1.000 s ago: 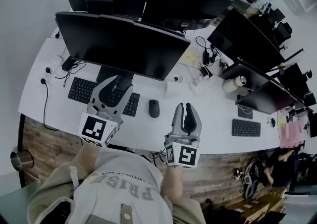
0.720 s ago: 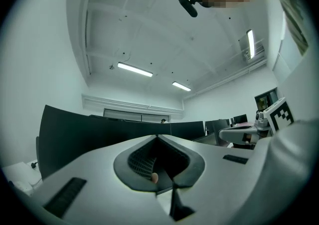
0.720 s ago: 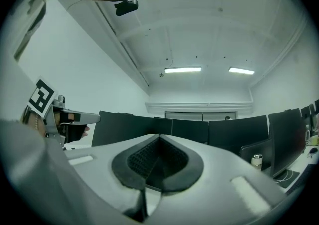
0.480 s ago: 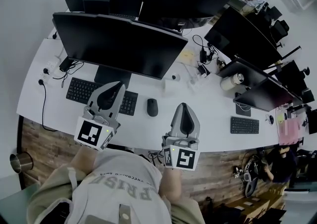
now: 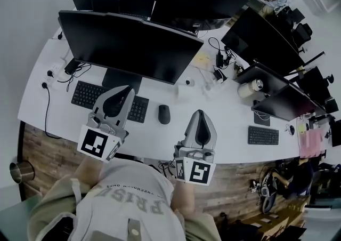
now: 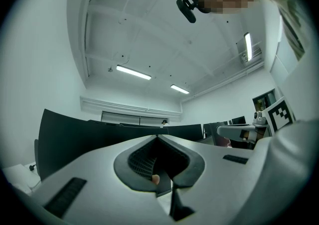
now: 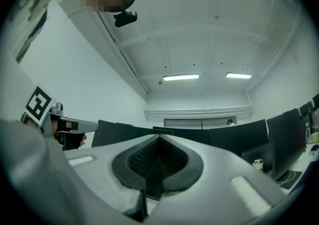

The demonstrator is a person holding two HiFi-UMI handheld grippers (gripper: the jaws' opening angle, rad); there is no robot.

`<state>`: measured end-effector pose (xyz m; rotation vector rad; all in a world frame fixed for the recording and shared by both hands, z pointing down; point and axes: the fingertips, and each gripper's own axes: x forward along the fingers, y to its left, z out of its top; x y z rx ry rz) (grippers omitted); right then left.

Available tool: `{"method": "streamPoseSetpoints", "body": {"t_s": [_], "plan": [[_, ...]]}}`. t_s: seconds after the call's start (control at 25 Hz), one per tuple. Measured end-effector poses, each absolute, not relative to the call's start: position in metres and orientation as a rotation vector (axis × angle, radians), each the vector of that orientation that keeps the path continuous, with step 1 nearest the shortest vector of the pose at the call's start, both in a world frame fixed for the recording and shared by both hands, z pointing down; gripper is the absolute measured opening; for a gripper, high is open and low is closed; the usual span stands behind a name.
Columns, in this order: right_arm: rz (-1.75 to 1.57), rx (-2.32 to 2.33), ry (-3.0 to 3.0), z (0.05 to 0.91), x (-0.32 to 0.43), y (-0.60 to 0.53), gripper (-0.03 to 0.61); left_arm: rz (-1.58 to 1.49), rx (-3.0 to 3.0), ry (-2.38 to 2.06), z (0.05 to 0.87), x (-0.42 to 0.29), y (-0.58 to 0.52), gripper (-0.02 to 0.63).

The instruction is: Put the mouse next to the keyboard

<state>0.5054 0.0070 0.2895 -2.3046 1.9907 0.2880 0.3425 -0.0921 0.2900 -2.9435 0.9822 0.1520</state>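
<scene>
A black mouse [image 5: 164, 113] lies on the white desk [image 5: 224, 122], a short gap to the right of a black keyboard [image 5: 82, 95]. The left gripper [image 5: 129, 91] hovers over the keyboard's right half and hides part of it; its jaws are shut with nothing between them. To the right of the mouse and nearer to me, the right gripper [image 5: 199, 112] is also shut and empty. In the left gripper view the left gripper [image 6: 158, 137] tilts up toward monitor backs and ceiling. The right gripper [image 7: 159, 138] points the same way in the right gripper view.
A large monitor [image 5: 128, 45] stands just behind the keyboard, with more monitors [image 5: 266, 40] along the curved desk. A second keyboard [image 5: 263, 135] lies at the right, a metal can [image 5: 257, 86] behind it. Cables and a power strip [image 5: 56, 72] sit at the left. The desk's wooden front [image 5: 48, 152] is below.
Both grippers' jaws have closed since the earliest frame, with nothing taken hold of. The grippers have barely shifted, and the mouse has stayed in place.
</scene>
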Motion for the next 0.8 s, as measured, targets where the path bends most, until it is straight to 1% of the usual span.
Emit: {"method": "streamPoseSetpoints", "body": {"t_s": [0.8], "plan": [[0.336,-2.302,2.012,0.2828,0.5057,0.0077,0.000,0.146,-2.939,1.000,0.2922,0.3420,-0.0904,0.011]]}}
